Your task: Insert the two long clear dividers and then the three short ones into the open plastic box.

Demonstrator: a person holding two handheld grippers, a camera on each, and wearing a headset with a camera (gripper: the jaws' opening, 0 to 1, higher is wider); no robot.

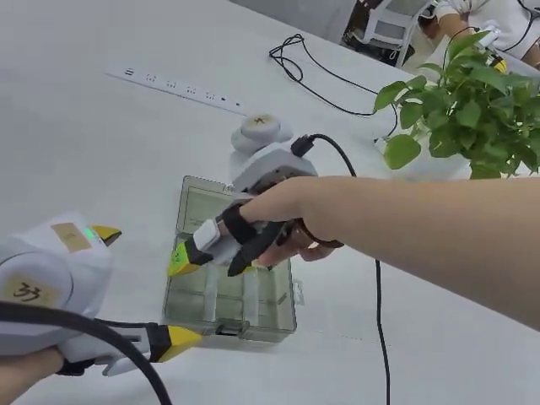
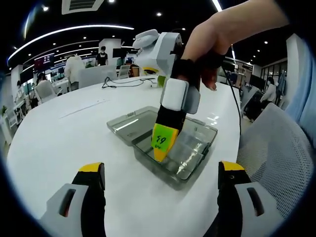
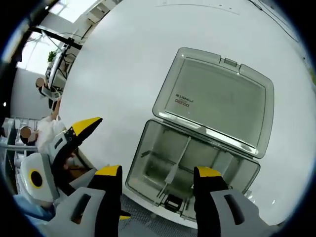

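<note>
Currently, the right tongs [image 3: 158, 173] hover apart and empty over the open plastic box [image 3: 148, 163] on the white bench [image 1: 101, 152]. A clear divider [image 3: 177, 165] appears to stand inside it. The left tongs [image 2: 160, 170] hang apart nearby. Each divider likely needs pressing straight down its wall slots.

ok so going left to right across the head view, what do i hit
left gripper → box → plant

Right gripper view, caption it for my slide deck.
Open right gripper over the open plastic box, clear dividers seated inside.
</note>
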